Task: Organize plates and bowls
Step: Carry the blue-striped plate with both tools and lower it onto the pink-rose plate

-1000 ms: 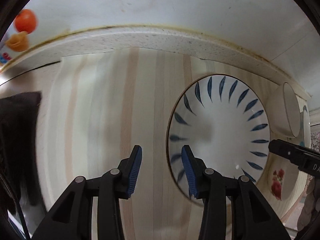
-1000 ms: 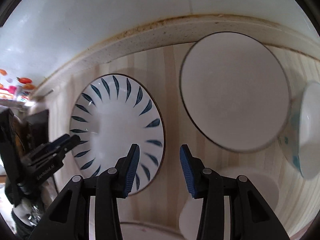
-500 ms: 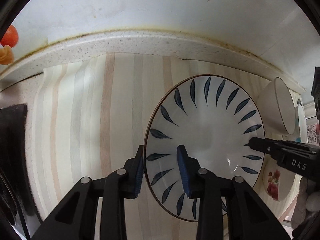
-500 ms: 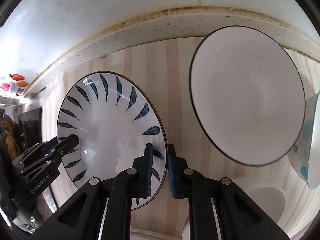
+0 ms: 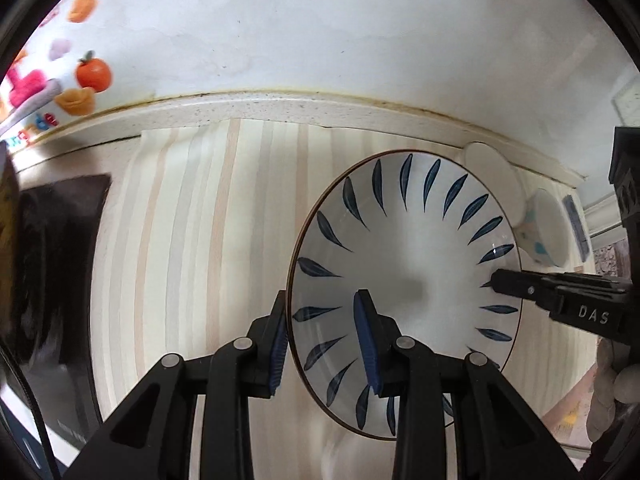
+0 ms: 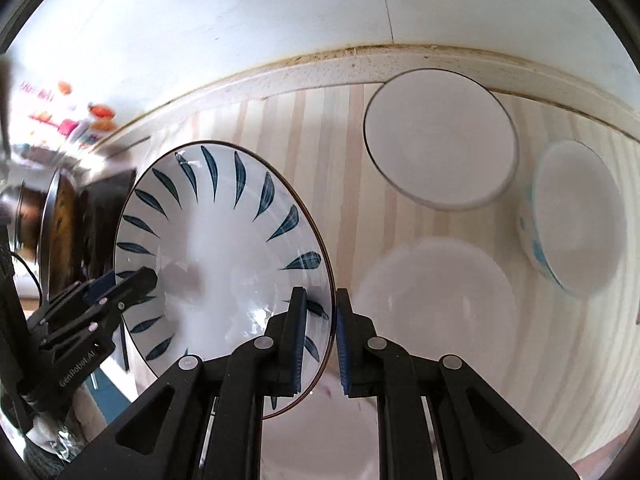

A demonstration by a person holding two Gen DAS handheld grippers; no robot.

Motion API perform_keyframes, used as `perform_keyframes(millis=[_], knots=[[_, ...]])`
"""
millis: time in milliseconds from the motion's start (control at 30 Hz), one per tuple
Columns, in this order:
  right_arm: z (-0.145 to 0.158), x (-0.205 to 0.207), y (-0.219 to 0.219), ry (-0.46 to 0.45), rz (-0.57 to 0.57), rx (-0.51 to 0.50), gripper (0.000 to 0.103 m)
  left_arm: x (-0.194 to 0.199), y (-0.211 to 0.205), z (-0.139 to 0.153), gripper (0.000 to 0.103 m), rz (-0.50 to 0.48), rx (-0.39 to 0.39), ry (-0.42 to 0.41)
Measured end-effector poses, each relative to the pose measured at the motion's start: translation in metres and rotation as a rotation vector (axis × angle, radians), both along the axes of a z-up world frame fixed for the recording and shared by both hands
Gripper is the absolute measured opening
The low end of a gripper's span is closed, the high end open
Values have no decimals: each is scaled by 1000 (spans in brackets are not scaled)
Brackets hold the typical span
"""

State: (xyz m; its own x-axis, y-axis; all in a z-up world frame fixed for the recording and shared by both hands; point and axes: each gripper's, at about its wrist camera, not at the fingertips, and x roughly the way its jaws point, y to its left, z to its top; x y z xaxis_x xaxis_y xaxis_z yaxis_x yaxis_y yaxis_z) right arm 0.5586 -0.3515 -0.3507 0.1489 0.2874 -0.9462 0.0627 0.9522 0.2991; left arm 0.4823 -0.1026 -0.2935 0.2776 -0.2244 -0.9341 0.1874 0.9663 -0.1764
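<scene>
Found the round white ceramic plate with blue leaf strokes and a thin brown rim (image 5: 404, 248) no longer flat on the pale striped wood-look worktop (image 5: 200, 240) as a second earlier, but raised and tilted above it, pinched at opposite edges. Saw the left hand-held gripper (image 5: 320, 300) clamped across the plate's left rim, one ribbed blue pad outside the edge and one on the glazed face; a second before, had stood wide beside it. Saw the right hand-held gripper (image 6: 320, 294) narrowed onto the right rim likewise. Judged the pick-up done and a carry to a stack next, perhaps onto the plain white plate (image 6: 432, 300) below. Noted glossy, likely slippery glaze with glints and a shallow dished shape; nearby, a deep white bowl with a dark rim (image 6: 440, 152) and a pale bowl with blue patches (image 6: 576, 216), both smooth ceramic
</scene>
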Motion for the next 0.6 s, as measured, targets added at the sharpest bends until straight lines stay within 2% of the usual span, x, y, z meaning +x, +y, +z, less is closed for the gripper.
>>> perform_keyframes(millis=[233, 367, 600], knots=[[14, -67, -11, -7, 47, 8, 15, -50, -18, 13, 29, 13, -1, -23], [4, -96, -18, 9, 63, 14, 15, -77, -25, 9, 29, 6, 8, -10], [-28, -135, -18, 65, 87, 16, 15, -105, -29, -17, 29, -15, 38, 40]])
